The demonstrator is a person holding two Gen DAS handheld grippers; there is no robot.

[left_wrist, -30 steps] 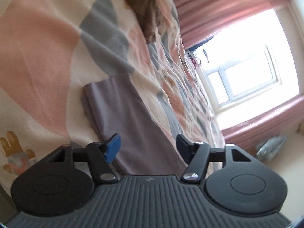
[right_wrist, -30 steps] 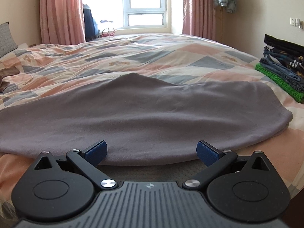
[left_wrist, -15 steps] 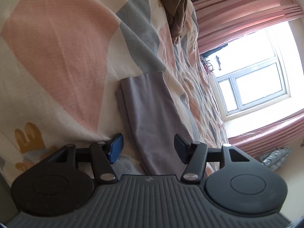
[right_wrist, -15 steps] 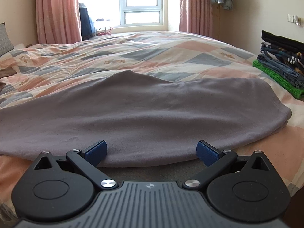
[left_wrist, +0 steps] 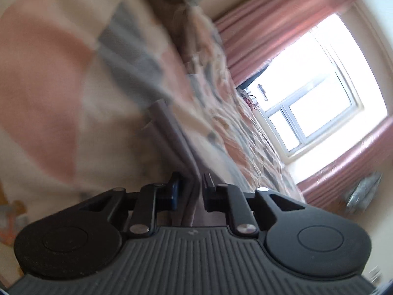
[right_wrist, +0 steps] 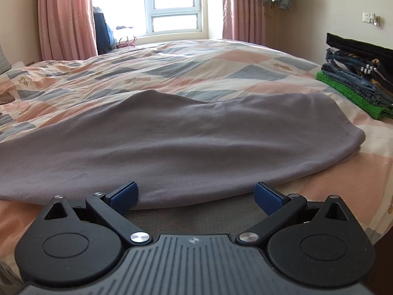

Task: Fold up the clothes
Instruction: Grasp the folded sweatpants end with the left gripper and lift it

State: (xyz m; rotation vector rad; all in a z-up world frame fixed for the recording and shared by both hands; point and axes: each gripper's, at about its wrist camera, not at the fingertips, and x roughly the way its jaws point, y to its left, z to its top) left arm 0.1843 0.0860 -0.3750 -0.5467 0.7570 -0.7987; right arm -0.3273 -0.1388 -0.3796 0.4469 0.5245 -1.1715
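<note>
Garment [left_wrist: 172,132] (perhaps pinched) between left tool [left_wrist: 190,191]

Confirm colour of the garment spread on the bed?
Plain greyish mauve garment, clearest in the right wrist view.

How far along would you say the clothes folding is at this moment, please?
Done: a stack of folded clothes sits at the right edge of the bed. In hand: the mauve garment lies spread, seemingly doubled over once; the left gripper has closed on one end, though that view is blurred, while the right gripper is open at its near edge. Left: further folds, stacking, and a brown garment beyond.
</note>
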